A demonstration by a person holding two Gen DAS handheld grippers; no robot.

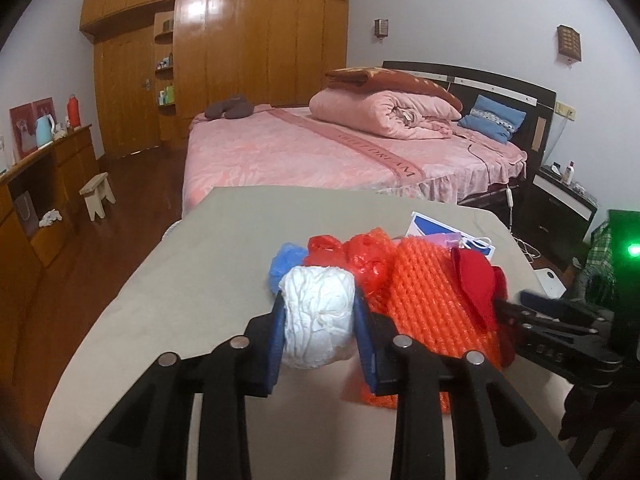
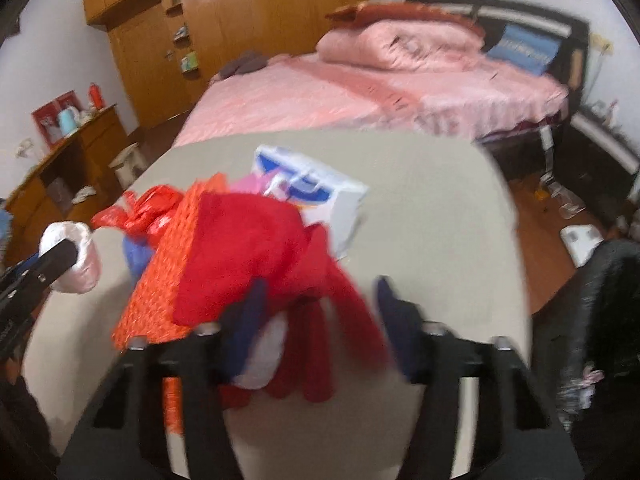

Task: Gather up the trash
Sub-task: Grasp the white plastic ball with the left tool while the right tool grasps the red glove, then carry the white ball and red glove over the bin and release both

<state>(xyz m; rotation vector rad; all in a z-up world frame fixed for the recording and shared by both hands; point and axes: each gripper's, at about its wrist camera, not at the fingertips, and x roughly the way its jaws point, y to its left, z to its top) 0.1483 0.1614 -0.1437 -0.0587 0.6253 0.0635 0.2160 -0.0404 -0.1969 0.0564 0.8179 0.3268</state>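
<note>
My left gripper (image 1: 320, 320) is shut on a crumpled white paper wad (image 1: 316, 312), lifted just above the beige table (image 1: 180, 288). Behind the wad lies a pile: a blue bag (image 1: 284, 264), red plastic bags (image 1: 344, 256), an orange foam net (image 1: 432, 300) and a red cloth (image 1: 476, 288). In the blurred right wrist view, the red cloth (image 2: 248, 248) hangs between the fingers of my right gripper (image 2: 320, 312). The blur hides whether the pads press on it. A white and blue paper bag (image 2: 320, 192) stands behind the pile. The wad (image 2: 80, 256) shows at far left.
Beyond the table stands a pink bed (image 1: 300, 152) with a rolled quilt. A wooden cabinet (image 1: 52, 168) and a small stool (image 1: 98, 196) are at the left. A dark nightstand (image 1: 560, 200) is at the right, with small items on the floor (image 2: 560, 200).
</note>
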